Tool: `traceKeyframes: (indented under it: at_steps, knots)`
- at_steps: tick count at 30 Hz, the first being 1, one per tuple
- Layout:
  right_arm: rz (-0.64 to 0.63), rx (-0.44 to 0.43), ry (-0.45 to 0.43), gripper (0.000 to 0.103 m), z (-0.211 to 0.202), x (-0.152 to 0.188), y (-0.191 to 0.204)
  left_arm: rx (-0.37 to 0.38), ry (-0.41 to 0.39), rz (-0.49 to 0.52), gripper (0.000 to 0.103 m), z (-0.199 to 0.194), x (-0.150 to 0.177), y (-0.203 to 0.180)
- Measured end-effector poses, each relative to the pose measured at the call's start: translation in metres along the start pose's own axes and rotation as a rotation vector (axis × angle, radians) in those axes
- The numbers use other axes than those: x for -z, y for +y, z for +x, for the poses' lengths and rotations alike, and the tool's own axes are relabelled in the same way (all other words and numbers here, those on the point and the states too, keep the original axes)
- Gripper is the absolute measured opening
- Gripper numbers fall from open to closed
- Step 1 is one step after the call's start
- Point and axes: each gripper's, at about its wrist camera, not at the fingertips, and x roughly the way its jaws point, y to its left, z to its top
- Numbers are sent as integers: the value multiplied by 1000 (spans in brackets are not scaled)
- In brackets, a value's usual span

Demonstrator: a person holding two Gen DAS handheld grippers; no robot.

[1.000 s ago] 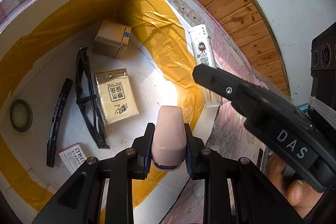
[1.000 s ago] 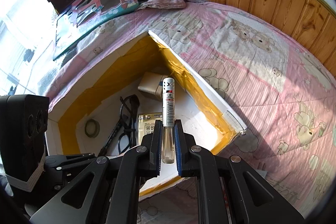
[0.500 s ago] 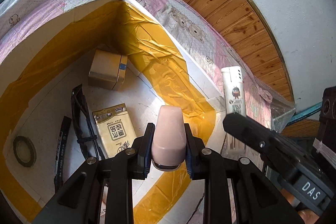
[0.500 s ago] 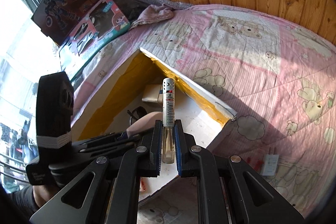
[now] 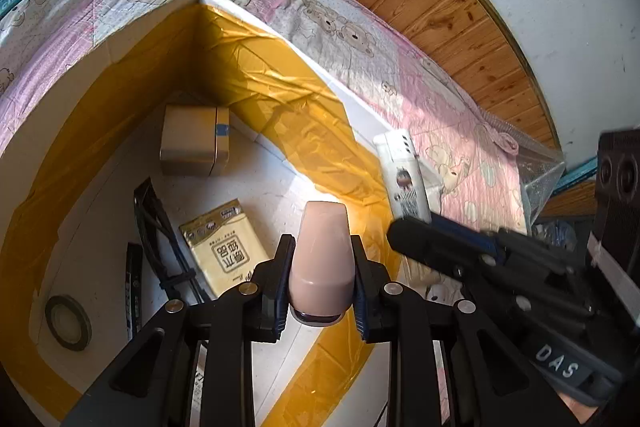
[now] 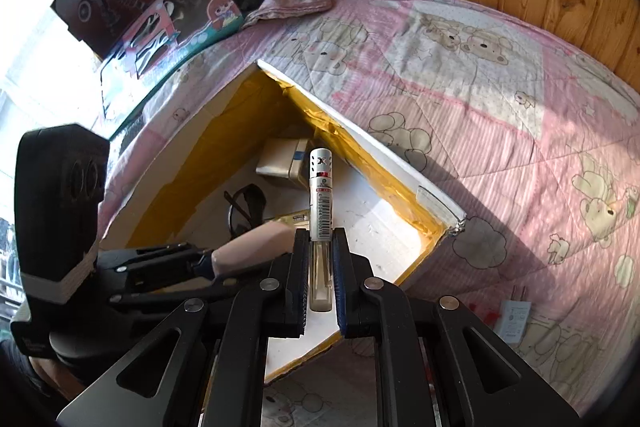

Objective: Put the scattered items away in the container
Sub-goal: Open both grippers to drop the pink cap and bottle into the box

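Box, white with yellow tape lining, sits open on a pink bear-print quilt and already holds several things. From left to right on its floor: a tape roll, a black pen, dark glasses, a yellow tissue pack and a small carton. The left gripper is clamped on a pink cap-shaped item above the box. The right gripper pinches a white lighter over the box's right wall. Both items seem yet to be dropped in; a small white packet lies outside on the quilt. Compared with a second ago, both grippers sit higher and farther back, and the lighter has shifted right.
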Motion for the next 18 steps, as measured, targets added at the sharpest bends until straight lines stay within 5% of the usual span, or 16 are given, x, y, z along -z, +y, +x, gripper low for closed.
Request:
traceKeyframes:
  at_steps: [10,14,18]
  knots:
    - [-82,68,48,12,22,-4,7,-36,88,25,27,8,41,7]
    - [-46,71,35,28,23,-6,0,-80,125,-15,37,12,45,11]
    - [-3,33,-41,29,-3,-2,-1,-82,89,1,40,-8,45,9]
